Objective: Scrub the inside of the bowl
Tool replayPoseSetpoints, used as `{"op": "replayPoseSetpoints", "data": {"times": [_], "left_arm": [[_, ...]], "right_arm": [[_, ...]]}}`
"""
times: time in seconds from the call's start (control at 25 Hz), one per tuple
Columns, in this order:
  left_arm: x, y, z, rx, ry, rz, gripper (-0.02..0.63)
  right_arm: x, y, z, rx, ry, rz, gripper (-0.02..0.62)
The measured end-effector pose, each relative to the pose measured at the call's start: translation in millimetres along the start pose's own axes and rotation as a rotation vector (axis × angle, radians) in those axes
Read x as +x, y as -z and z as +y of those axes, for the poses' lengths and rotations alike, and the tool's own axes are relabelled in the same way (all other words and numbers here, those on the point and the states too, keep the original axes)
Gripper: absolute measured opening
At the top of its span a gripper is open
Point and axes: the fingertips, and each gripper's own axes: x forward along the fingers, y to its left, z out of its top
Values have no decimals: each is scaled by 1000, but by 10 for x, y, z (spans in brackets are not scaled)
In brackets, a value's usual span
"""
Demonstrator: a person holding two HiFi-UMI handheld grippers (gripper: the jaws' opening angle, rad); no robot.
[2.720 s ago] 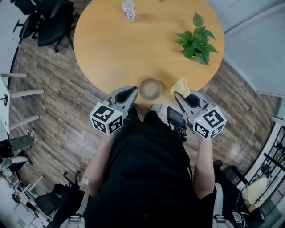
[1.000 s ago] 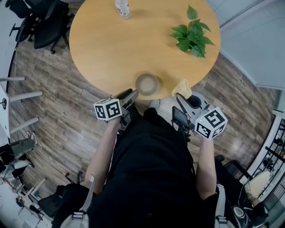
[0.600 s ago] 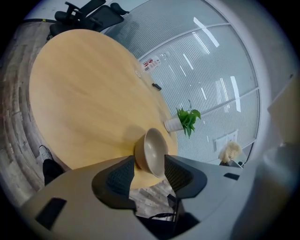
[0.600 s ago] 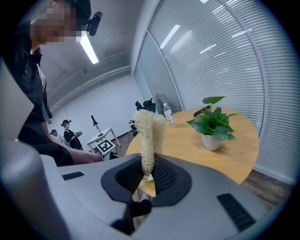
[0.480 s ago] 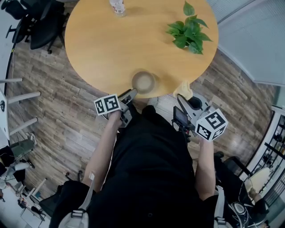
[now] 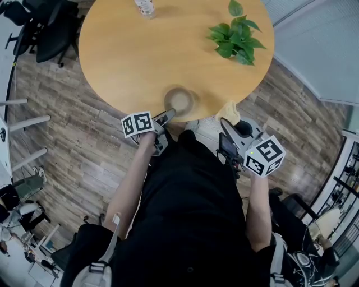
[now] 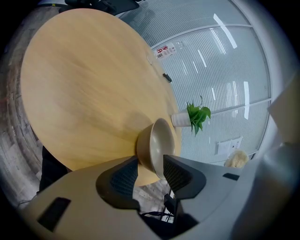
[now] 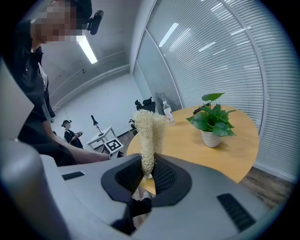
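Round wooden table, potted plant at right, water bottle at far edge, black chairs

Beyond the bowl, bare table runs to the bottle at the far edge; the potted plant stands well beyond the bowl, rightward. The left gripper, jaws apart though just closing slightly, straddles the bowl's near rim. Right of the bowl, the right gripper pinches a loofah

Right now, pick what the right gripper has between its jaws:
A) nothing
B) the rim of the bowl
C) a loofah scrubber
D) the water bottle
C: in the right gripper view, the right gripper has its jaws pinched on the base of the pale, fibrous loofah scrubber, which stands up between them.
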Motion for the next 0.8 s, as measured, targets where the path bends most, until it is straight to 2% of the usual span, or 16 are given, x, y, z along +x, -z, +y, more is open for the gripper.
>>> {"op": "replayPoseSetpoints", "data": {"times": [0.16,0.8], "left_arm": [[11,-29,46,5,-25,-1,115],[-32,23,17,17,-32,10,31]], "right_arm": [[8,6,-15,8,2,-2,41],[55,24,85,-25,-24,6,41]]}}
